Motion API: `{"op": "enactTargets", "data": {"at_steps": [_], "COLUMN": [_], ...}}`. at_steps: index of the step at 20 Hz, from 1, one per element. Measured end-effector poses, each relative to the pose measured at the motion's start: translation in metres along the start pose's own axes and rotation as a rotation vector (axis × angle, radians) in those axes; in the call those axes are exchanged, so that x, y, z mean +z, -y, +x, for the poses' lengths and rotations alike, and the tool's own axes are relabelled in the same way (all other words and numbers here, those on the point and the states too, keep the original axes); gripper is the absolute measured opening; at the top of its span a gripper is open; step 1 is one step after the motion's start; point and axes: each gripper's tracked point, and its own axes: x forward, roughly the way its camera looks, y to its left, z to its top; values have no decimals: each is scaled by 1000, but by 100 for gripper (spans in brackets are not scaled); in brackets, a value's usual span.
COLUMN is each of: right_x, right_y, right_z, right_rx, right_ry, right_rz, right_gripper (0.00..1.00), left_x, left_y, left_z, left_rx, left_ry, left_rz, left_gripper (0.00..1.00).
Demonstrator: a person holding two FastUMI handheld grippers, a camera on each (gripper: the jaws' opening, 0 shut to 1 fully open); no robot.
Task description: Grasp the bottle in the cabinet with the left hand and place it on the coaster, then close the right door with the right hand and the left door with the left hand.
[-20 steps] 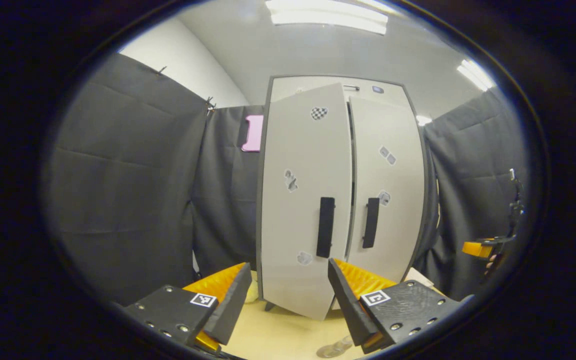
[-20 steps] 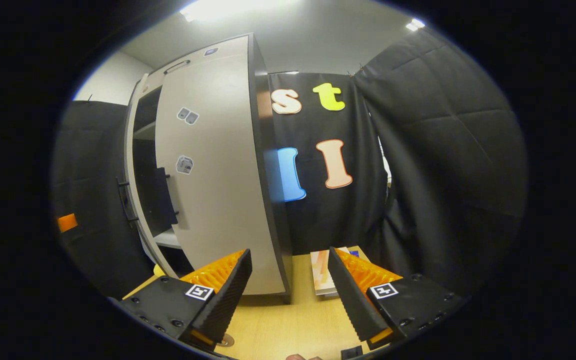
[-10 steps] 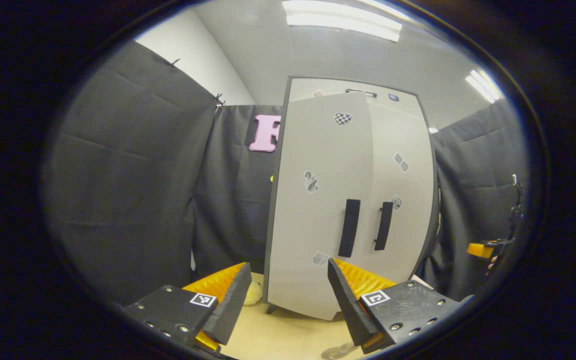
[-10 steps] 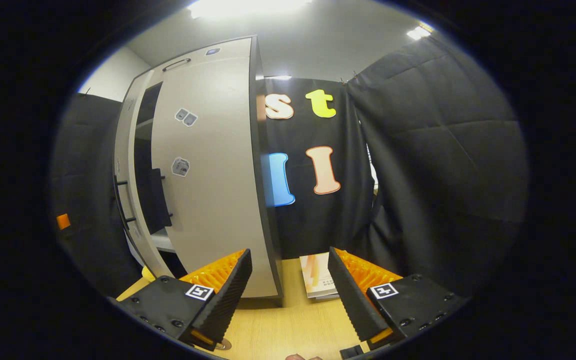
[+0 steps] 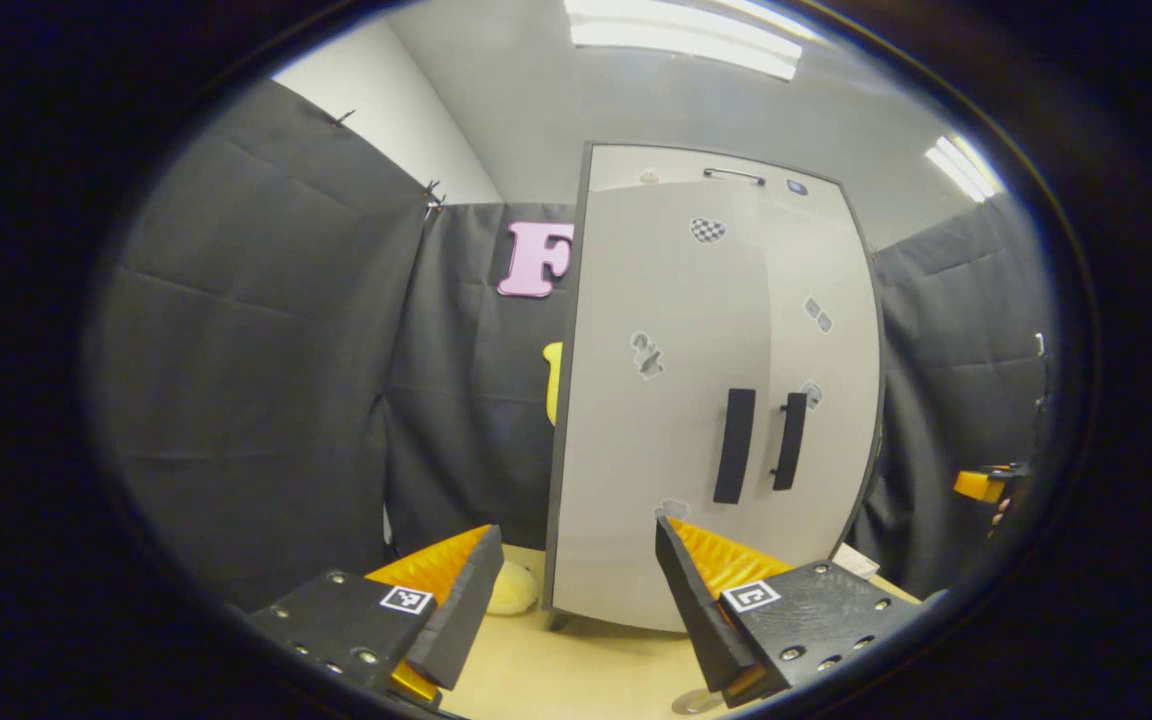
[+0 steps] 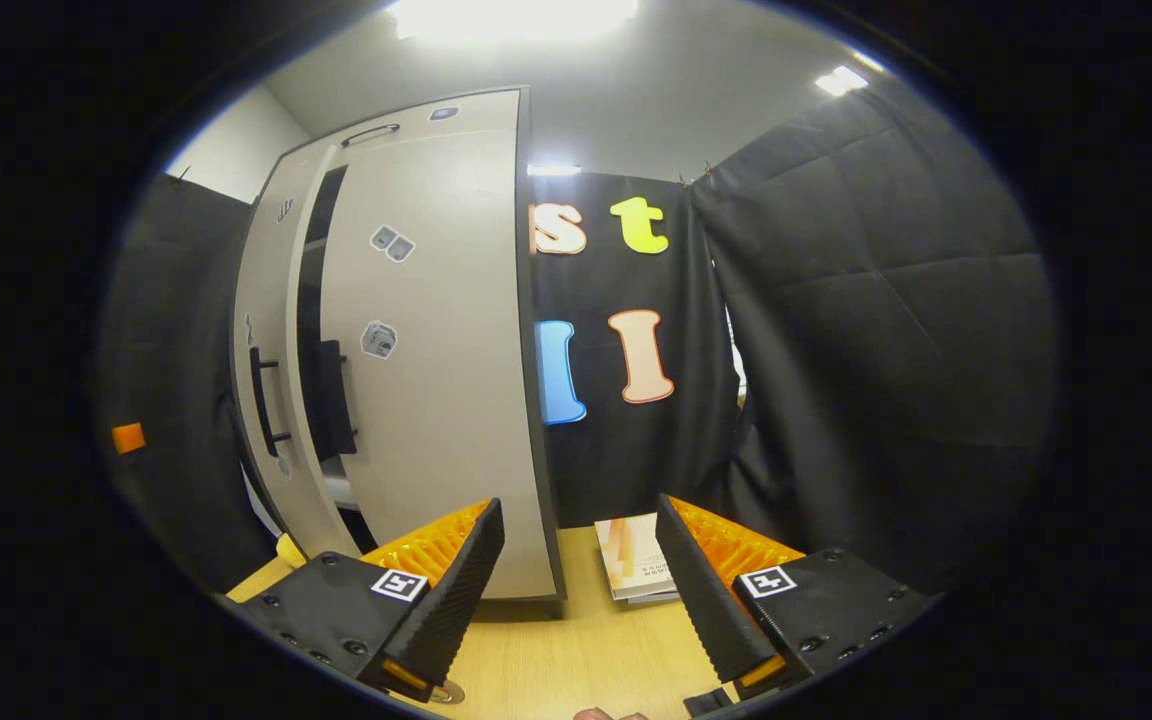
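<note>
Take the cabinet (image 5: pixel 716 400) as your reference for everything here. Your left gripper (image 5: pixel 576 590) hangs in front of its lower face with its fingers spread wide and nothing between them; your right gripper (image 6: pixel 576 590) sits off the cabinet's right-hand side, also spread wide and empty.

From the left gripper view the left door (image 5: pixel 656 420) looks almost flush with the right door (image 5: pixel 816 380), the two dark handles (image 5: pixel 736 445) side by side. The right gripper view tells you more: a dark gap shows between the two doors, so the left door is not seated yet (judging from that gap, the last bit of swing remains).

To finish well, put a finger flat on the left door's face near its handle edge, not near the hinge, and press straight toward the cabinet until the gap is gone. Push slowly; a shove could rock the cabinet or bounce the door back.

The bottle itself I cannot make out for certain. A pale round shape (image 5: pixel 698 702) lies on the table (image 5: pixel 576 680) in front of the cabinet, at the lower edge of the left gripper view, probably the coaster spot.
</note>
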Motion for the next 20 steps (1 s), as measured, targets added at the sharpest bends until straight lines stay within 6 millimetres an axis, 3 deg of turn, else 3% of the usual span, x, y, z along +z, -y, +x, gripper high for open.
{"op": "enactTargets", "data": {"at_steps": [1,4,5,7,13,20], "right_x": [-2,3,5,6,-10,-12], "right_y": [-2,-8,-9,-6,-2,-10], "right_z": [-1,-11,-15,-20,-35,-39], "right_rx": [1,6,1,-15,-43,-27], "right_ry": [-7,1,8,13,-11,-15], "right_rz": [-18,-31,-34,-37,-4,12], "right_gripper": [98,98,92,98,97,97], "left_x": [1,7,8,9,-1,4], "left_y": [4,5,4,7,11,-19], "left_z": [2,6,7,12,22,1], "left_rx": [-18,-34,-32,-45,-78,-34], "left_ry": [-2,14,16,23,-25,0], "left_rz": [-13,-7,2,9,8,-55], "left_gripper": [90,90,89,90,90,89]}}
